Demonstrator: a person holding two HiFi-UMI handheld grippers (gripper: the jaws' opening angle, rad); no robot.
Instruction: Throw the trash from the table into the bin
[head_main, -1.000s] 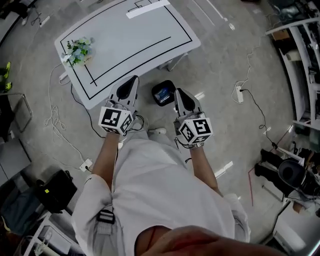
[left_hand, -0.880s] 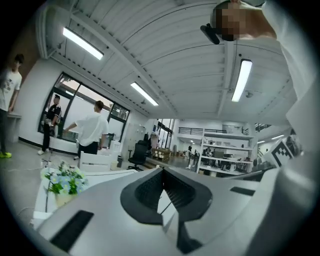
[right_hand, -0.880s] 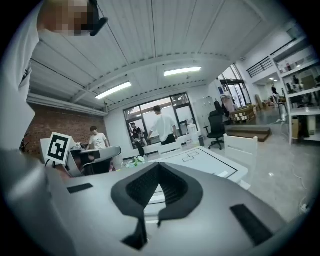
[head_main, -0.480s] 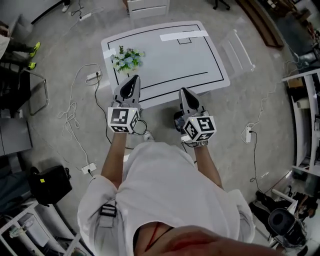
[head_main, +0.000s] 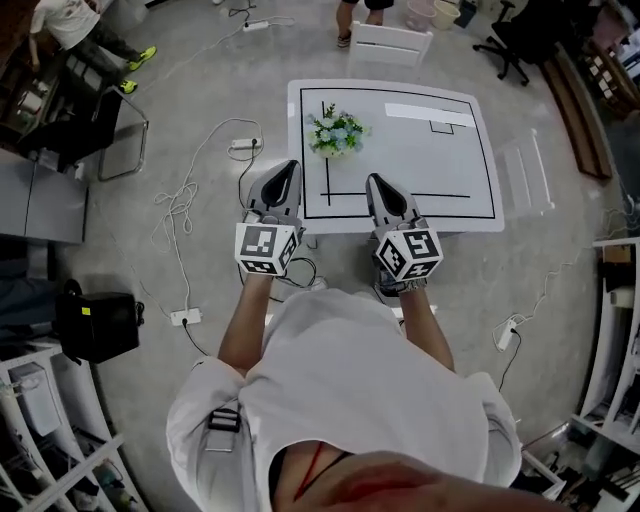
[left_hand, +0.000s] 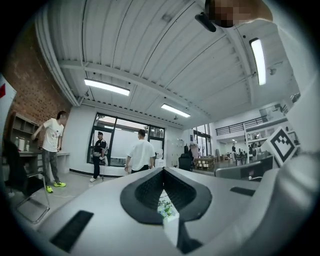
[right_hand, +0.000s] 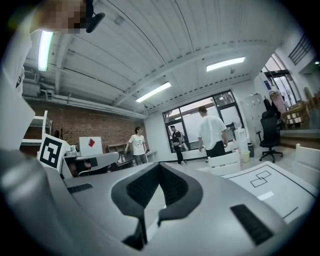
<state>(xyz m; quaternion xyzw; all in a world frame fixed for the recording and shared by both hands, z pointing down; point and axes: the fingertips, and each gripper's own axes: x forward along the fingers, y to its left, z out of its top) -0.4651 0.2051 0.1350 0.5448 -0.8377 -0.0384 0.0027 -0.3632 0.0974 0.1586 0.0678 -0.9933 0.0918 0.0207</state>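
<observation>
L hand-held gripper (head_main: 289, 166), R hand-held gripper (head_main: 375, 181): ribbed pads (left_hand: 147, 192) together, empty; white rectangular table (head_main: 440, 160) ahead.

A white table (head_main: 420, 165) stands on a grey floor (head_main: 190, 100). A black line runs around the tabletop close to its edges, and a second one, bent at a right angle, crosses the inside. A bunch of flowers (head_main: 335, 133) stands near the far left corner. A pale strip (head_main: 430, 115) lies flat along the far edge, towards the right corner. Cables (head_main: 180, 215) lie on the floor left of the table.
</observation>
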